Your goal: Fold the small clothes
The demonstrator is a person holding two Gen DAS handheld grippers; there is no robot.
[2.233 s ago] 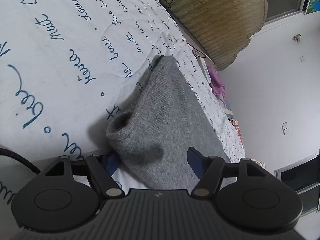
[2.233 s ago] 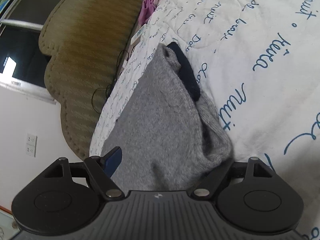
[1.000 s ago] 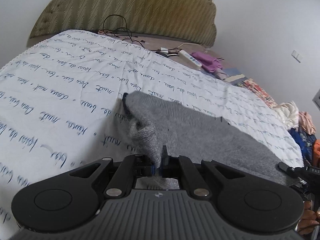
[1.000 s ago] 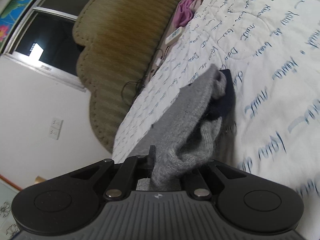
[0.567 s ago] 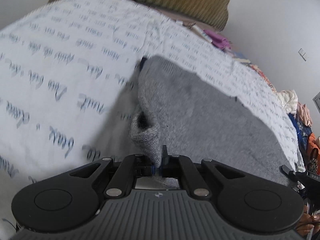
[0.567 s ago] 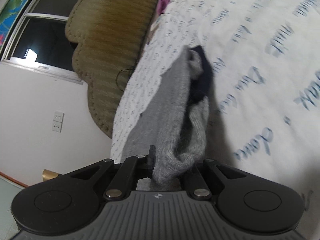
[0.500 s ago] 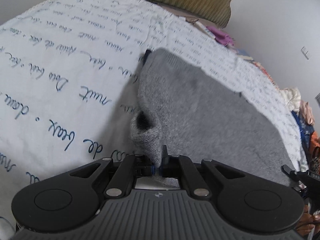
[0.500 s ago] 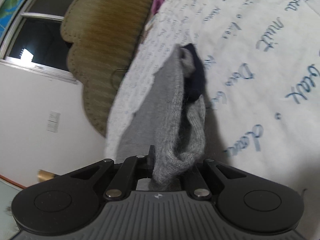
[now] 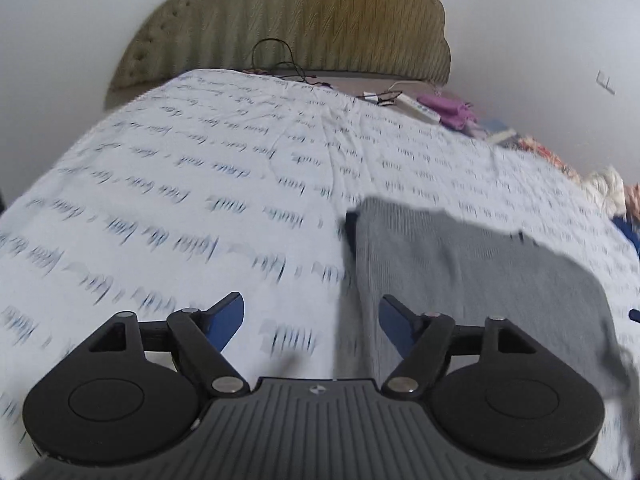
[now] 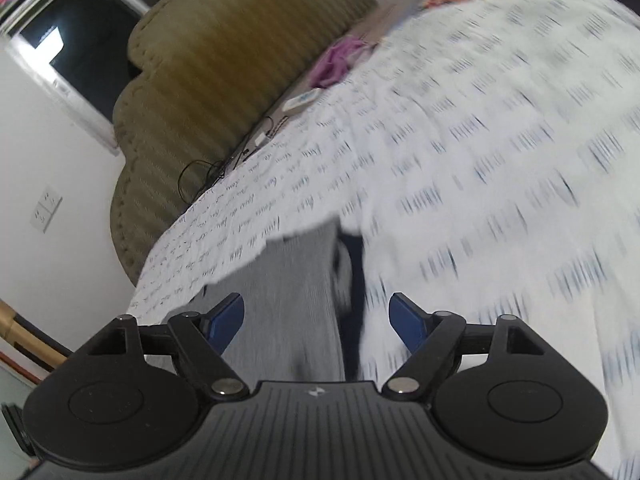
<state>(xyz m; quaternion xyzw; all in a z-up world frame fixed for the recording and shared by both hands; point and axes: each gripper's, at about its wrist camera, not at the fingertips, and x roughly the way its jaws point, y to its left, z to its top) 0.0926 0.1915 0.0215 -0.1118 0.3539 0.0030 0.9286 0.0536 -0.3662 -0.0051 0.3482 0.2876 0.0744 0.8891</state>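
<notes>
Left gripper [image 9: 311,312] has its jaws spread wide, having just been opening, and nothing sits between the blue pads [image 9: 226,318]; only the printed sheet [image 9: 180,200] shows in the gap. Ahead and to its right the grey sweater [image 9: 460,272] lies flat on the sheet, its near left edge running up past the right pad, with a dark navy strip at its far left corner. Whether that pad touches the knit is lost in the blur.

Right gripper [image 10: 318,314] is likewise spread apart, its jaws having just been opening, and grips nothing. The sweater [image 10: 288,292] lies below and ahead of its gap, reaching under the left pad, with its navy edge [image 10: 354,280] running between the fingers; the sheet [image 10: 500,160] fills the space to the right.

Beyond both grippers stands an olive headboard [image 9: 304,20], with a black cable [image 9: 276,56], a white power strip [image 9: 418,108] and purple cloth [image 9: 448,108] along the bed's far edge.
</notes>
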